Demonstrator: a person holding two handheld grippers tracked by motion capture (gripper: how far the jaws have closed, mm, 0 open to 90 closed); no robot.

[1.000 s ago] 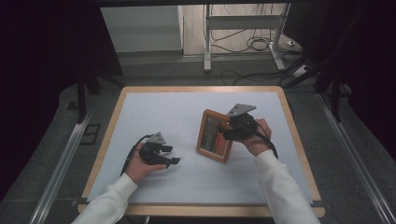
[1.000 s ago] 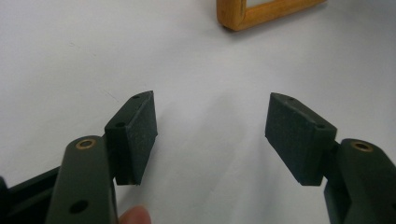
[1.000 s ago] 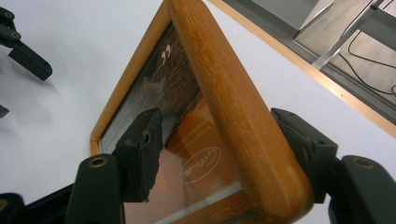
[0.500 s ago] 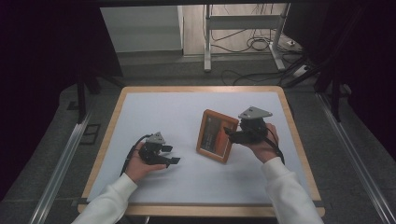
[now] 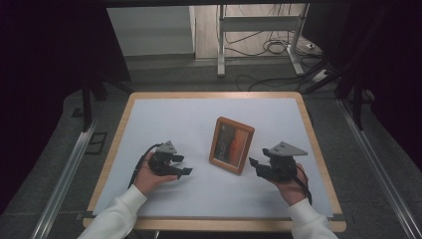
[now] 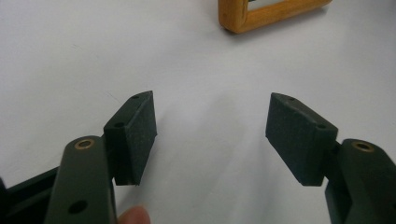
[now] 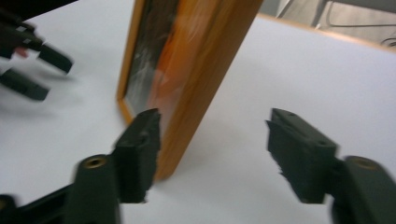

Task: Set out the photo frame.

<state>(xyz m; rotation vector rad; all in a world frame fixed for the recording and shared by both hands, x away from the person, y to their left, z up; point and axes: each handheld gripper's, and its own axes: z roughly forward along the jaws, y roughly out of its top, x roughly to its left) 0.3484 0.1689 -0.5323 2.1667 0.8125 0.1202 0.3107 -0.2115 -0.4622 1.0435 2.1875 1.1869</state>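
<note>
Right hand-held gripper [image 5: 258,166] open, jaws just closing, beside upright picture frame [image 5: 231,145] edge

frame [image 5: 217,141]: orange-brown wood, dark and orange picture
tools [image 5: 175,165]: black
desk [image 5: 164,114]: white top, light wood rim
sleeves [image 5: 119,216]: white

You are looking at a wooden picture frame [image 5: 231,145] that is standing upright near the middle of the white table [image 5: 164,119], leaning slightly back, its glass front showing an orange-and-dark picture and facing you.
</note>
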